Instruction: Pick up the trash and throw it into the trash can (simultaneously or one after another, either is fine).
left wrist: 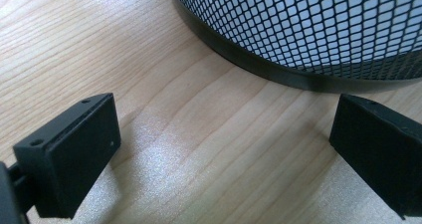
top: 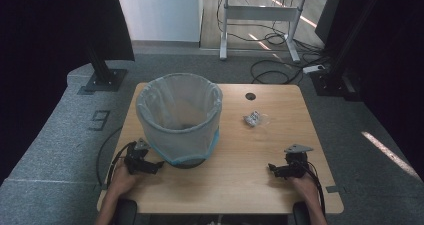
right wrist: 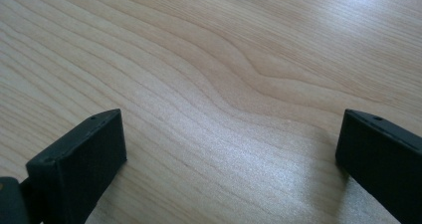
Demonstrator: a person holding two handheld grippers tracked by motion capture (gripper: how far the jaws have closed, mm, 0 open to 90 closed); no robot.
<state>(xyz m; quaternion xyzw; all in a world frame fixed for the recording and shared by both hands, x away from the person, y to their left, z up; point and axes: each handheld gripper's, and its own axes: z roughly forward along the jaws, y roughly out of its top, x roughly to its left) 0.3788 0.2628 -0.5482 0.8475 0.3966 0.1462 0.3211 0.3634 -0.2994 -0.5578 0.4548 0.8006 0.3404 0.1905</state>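
Pale wood-grain tabletop (top: 235,175) carries a round black mesh bin (top: 179,117) lined with translucent plastic. Left gripper (top: 150,166) sits just beside its base, right gripper (top: 278,170) well apart; both fingers spread, empty. A crumpled wrapper (top: 253,118) is hard to make out.

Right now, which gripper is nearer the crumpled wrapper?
Right. The right gripper sits below the crumpled wrapper; the left gripper is beyond the mesh bin.

Basket (top: 179,117) left of wrapper (top: 252,118) on table (top: 280,185)
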